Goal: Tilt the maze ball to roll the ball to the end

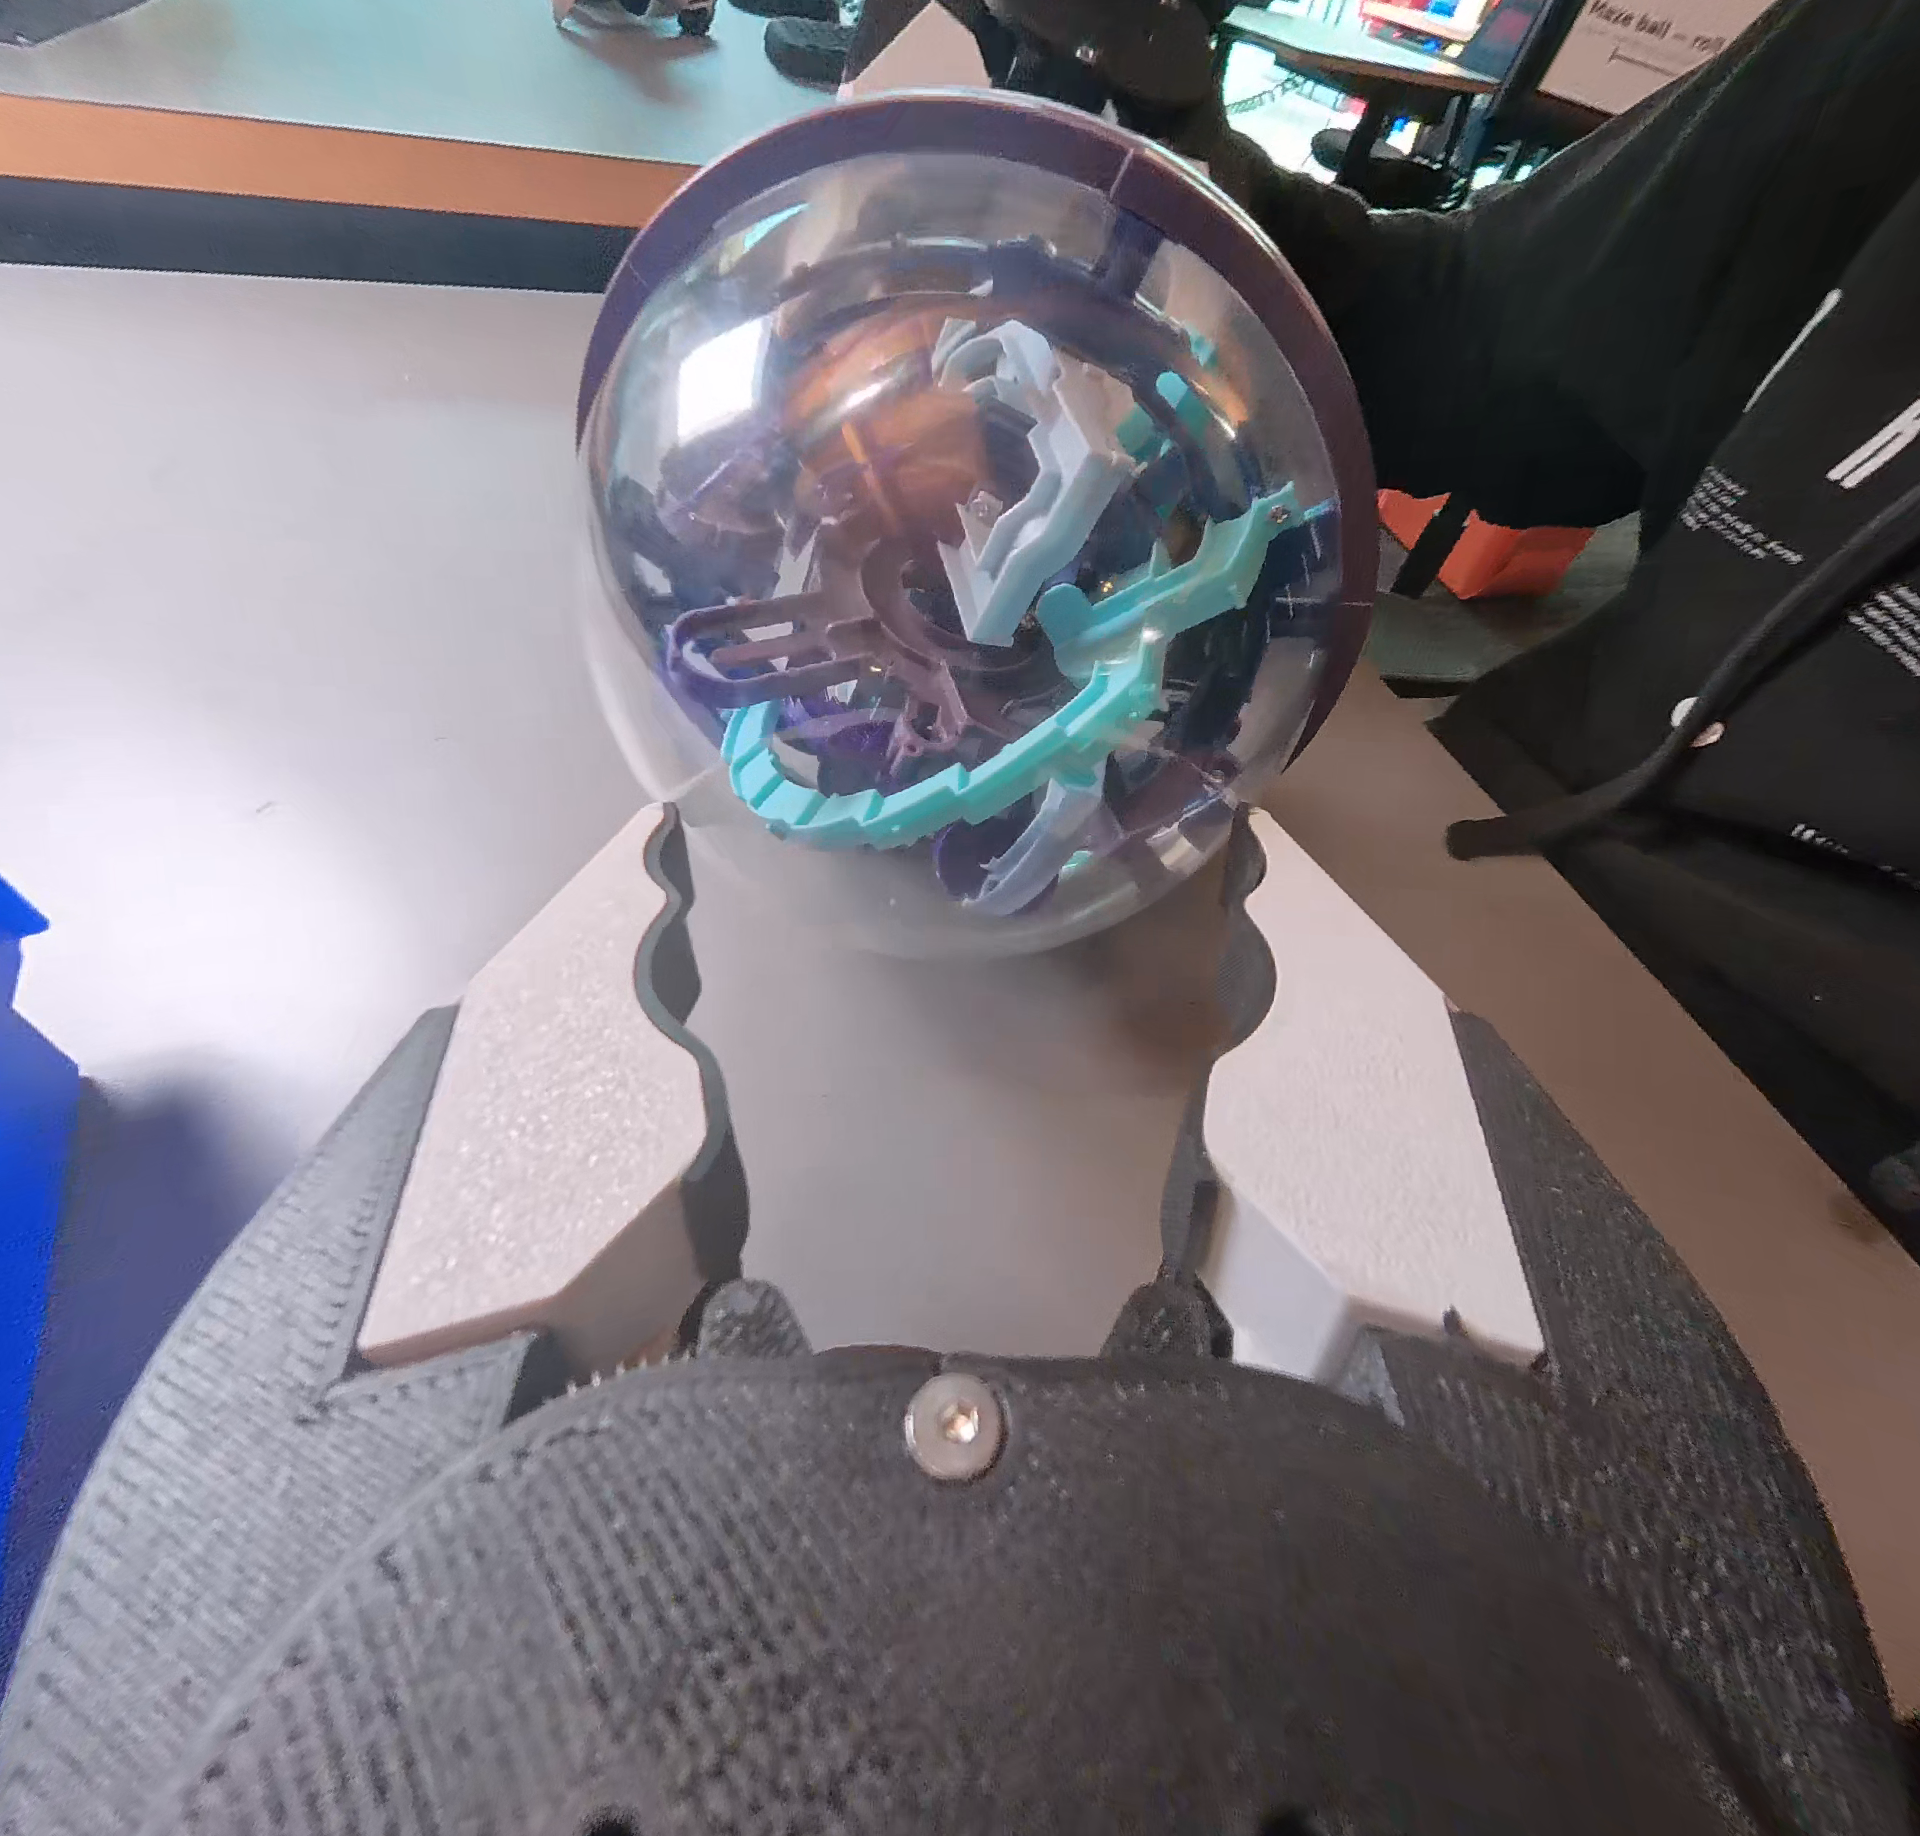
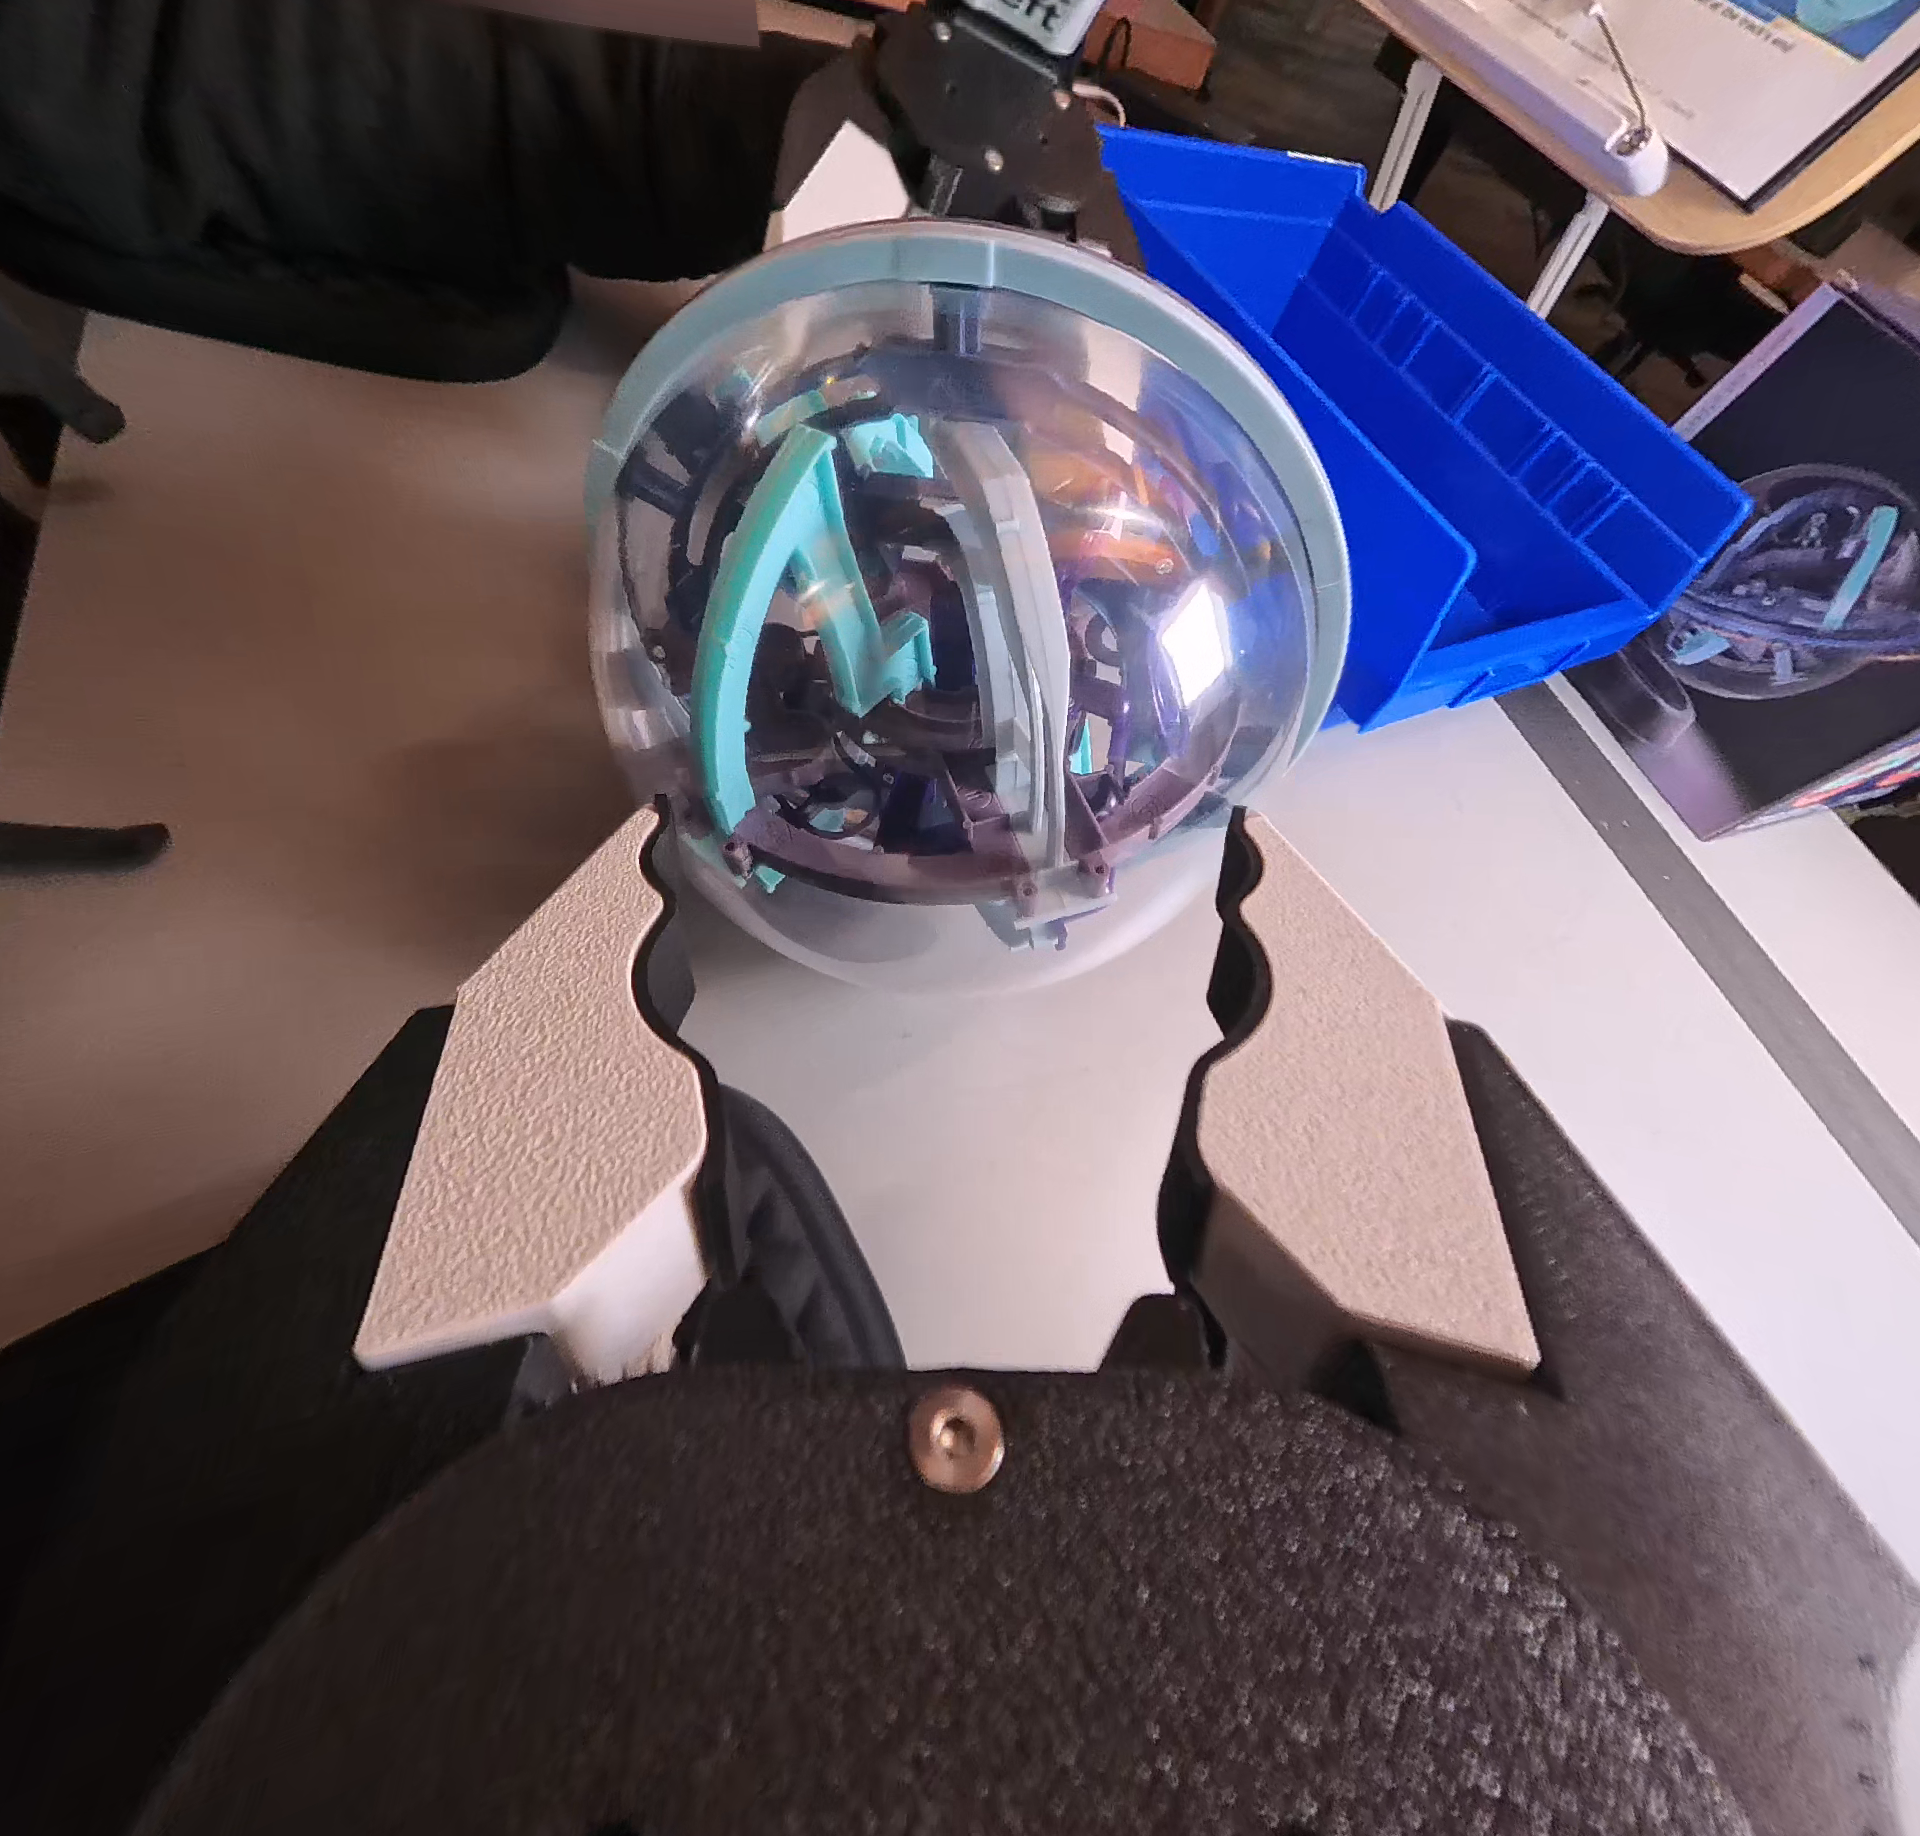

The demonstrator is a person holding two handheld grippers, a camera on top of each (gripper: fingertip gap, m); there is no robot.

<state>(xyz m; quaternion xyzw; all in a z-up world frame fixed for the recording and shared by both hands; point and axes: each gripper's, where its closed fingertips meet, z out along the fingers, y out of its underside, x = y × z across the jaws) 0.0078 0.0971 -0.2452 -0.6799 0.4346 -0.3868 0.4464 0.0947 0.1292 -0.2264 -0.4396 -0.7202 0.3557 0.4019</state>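
Left wrist view shows the left tongs point(image 1: 951, 830) clamped on the maze ball point(image 1: 966, 539), fingertips pressing its lower sides; the right tongs point(image 2: 945, 836) grip it from the opposite side, holding it above the tabletop point(image 1: 260, 539). Its clear, hard, glossy shell looks light but slippery and probably scratch-prone, so pinching across the widest girth seems safest. Teal, purple and grey tracks coil inside.
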